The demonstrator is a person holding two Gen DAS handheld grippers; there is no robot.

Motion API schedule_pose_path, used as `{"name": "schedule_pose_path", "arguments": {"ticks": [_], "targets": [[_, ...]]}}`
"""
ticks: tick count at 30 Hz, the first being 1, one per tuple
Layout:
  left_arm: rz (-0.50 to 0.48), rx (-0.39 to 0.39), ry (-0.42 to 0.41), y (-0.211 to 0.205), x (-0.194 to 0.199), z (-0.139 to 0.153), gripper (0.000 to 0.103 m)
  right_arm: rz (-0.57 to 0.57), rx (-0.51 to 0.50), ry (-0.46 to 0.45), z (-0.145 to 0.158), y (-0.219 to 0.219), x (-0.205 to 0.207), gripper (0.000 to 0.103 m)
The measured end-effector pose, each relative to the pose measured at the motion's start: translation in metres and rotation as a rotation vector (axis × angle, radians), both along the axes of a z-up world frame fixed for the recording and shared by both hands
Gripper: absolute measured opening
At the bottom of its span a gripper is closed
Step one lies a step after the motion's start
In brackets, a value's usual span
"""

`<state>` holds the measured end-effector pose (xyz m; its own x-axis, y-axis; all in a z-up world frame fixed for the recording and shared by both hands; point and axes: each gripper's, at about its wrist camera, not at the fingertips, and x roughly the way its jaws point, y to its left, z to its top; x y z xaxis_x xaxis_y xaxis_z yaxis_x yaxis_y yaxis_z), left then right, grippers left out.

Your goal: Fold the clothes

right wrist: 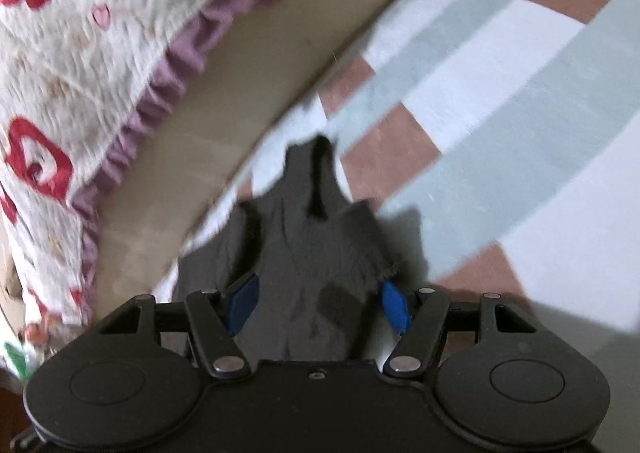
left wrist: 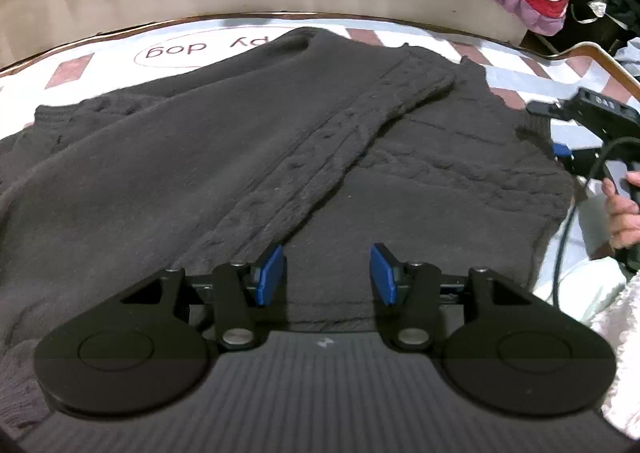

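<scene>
Sweater (left wrist: pixel 248 157): dark grey knit, lies spread on the checked mat (left wrist: pixel 72 69), one sleeve folded across the body
Left gripper (left wrist: pixel 327 275): above the sweater's near part, blue pads apart, nothing between them
Right gripper (right wrist: pixel 318 305): jaws wide, a piece of sweater lies between the pads, not pressed
Background: a quilt (right wrist: pixel 80 53) with red prints

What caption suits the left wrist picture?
Open left gripper hovers over a dark knit sweater, sleeve folded across, on a checked mat.
</scene>
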<state>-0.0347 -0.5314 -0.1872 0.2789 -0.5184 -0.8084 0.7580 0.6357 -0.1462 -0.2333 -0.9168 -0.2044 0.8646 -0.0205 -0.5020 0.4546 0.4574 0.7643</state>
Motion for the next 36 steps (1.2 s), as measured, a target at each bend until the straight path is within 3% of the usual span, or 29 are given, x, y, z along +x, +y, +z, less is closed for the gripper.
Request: {"name": "schedule_pose_path", "arguments": {"ticks": [1, 2, 3, 4, 7, 11, 17, 19, 21, 25, 28, 30, 34, 35, 36], "targets": [[0.003, -0.001, -0.005, 0.003, 0.001, 0.001, 0.048, -0.001, -0.025, -0.001, 0.001, 0.002, 0.007, 0.070], [0.005, -0.002, -0.011, 0.006, 0.002, 0.002, 0.048, 0.021, -0.057, 0.012, 0.003, 0.004, 0.017, 0.060], [0.015, 0.002, -0.022, 0.008, 0.004, 0.003, 0.047, 0.067, -0.090, 0.039, 0.005, 0.007, 0.030, 0.043], [0.025, 0.006, -0.034, 0.011, 0.006, 0.004, 0.046, 0.106, -0.126, 0.063, 0.008, 0.012, 0.043, 0.015], [0.066, 0.009, -0.059, 0.032, 0.011, 0.014, 0.044, 0.181, -0.201, 0.056, 0.029, 0.028, 0.067, 0.015], [0.131, -0.019, -0.026, 0.072, 0.022, 0.019, 0.040, 0.270, -0.355, 0.014, 0.092, 0.058, 0.086, 0.015], [0.259, -0.075, 0.006, 0.109, 0.049, 0.025, 0.040, 0.470, -0.452, -0.059, 0.161, 0.137, 0.130, 0.015], [0.273, -0.087, -0.003, 0.115, 0.052, 0.026, 0.040, 0.546, -0.423, -0.034, 0.161, 0.171, 0.148, 0.015], [0.288, -0.084, -0.017, 0.119, 0.054, 0.024, 0.040, 0.615, -0.417, 0.060, 0.144, 0.213, 0.170, 0.015], [0.316, -0.095, -0.014, 0.129, 0.058, 0.017, 0.040, 0.703, -0.606, 0.322, 0.087, 0.292, 0.204, 0.015], [0.336, -0.119, 0.006, 0.139, 0.062, 0.012, 0.040, 0.759, -0.697, 0.321, 0.083, 0.303, 0.206, 0.021], [0.347, -0.130, 0.026, 0.142, 0.066, 0.008, 0.040, 0.753, -0.568, 0.264, 0.091, 0.288, 0.202, 0.041], [0.355, -0.155, 0.052, 0.146, 0.068, 0.006, 0.041, 0.810, -0.133, 0.026, 0.116, 0.249, 0.173, 0.059], [0.355, -0.158, 0.056, 0.146, 0.068, 0.006, 0.041, 0.801, -0.091, -0.047, 0.125, 0.241, 0.160, 0.060], [0.354, -0.164, 0.064, 0.146, 0.068, 0.007, 0.041, 0.737, -0.114, -0.063, 0.133, 0.232, 0.148, 0.060]]}}
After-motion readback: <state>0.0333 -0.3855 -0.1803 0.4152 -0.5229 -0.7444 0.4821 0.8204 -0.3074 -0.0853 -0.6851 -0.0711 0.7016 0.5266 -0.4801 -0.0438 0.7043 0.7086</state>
